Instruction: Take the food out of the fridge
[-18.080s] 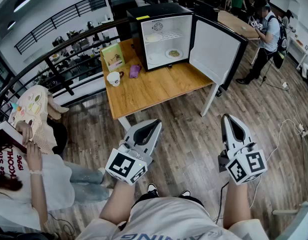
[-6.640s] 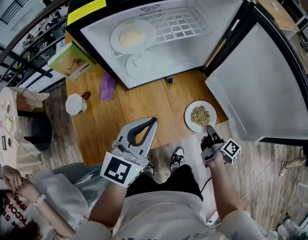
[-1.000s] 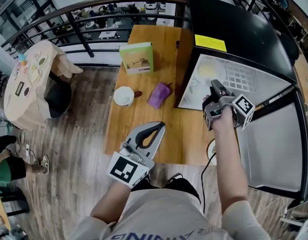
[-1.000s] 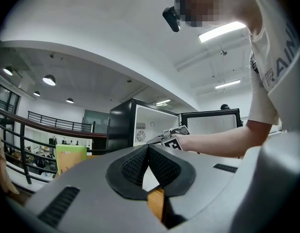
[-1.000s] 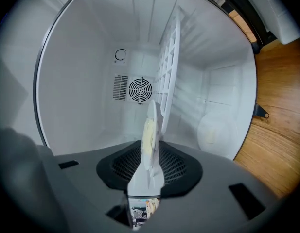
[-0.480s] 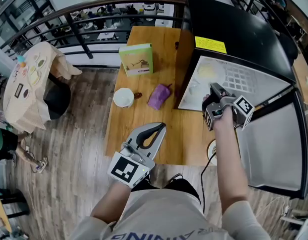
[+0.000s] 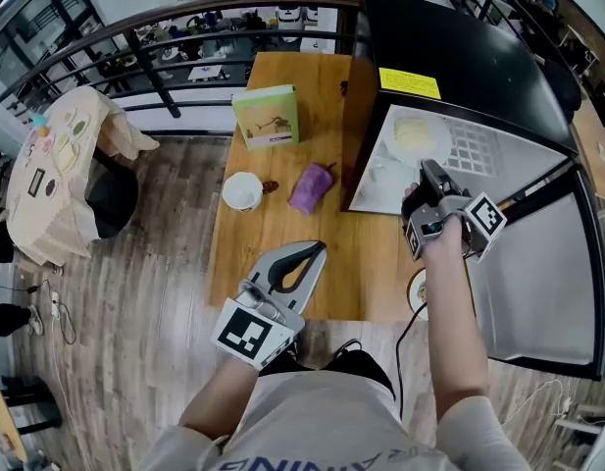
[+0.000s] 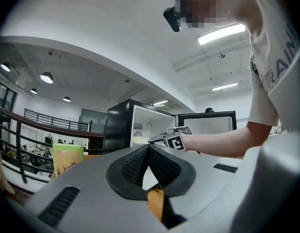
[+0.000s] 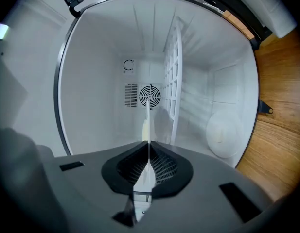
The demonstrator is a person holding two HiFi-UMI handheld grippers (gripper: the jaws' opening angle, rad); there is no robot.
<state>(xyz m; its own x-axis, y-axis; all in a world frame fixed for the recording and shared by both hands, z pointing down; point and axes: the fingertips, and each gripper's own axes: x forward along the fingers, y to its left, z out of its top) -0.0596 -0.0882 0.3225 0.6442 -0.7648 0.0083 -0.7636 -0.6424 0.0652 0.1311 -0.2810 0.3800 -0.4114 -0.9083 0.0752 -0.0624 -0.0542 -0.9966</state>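
Observation:
The black mini fridge [image 7: 478,62] stands open on the wooden table [image 7: 268,243]. On its wire shelf is a white plate of pale food [image 7: 417,137]. My right gripper [image 7: 428,173] reaches into the fridge and is shut on this plate's rim. In the right gripper view the plate [image 9: 148,123] shows edge-on, running from the jaws [image 9: 148,148] into the fridge. An empty white plate [image 9: 222,132] lies on the fridge floor [image 7: 385,179]. A plate of grain food [image 7: 415,290] sits on the table, partly hidden by my right arm. My left gripper [image 7: 300,254] hovers shut and empty near the table's front edge [image 8: 148,148].
The fridge door [image 7: 537,273] hangs open to the right. On the table left of the fridge are a white cup [image 7: 243,190], a purple object [image 7: 311,186] and a green book [image 7: 267,115]. A railing [image 7: 165,27] runs behind the table.
My right gripper and the plate of pale food have shifted a little to the right at the fridge opening. The left gripper has stayed where it was.

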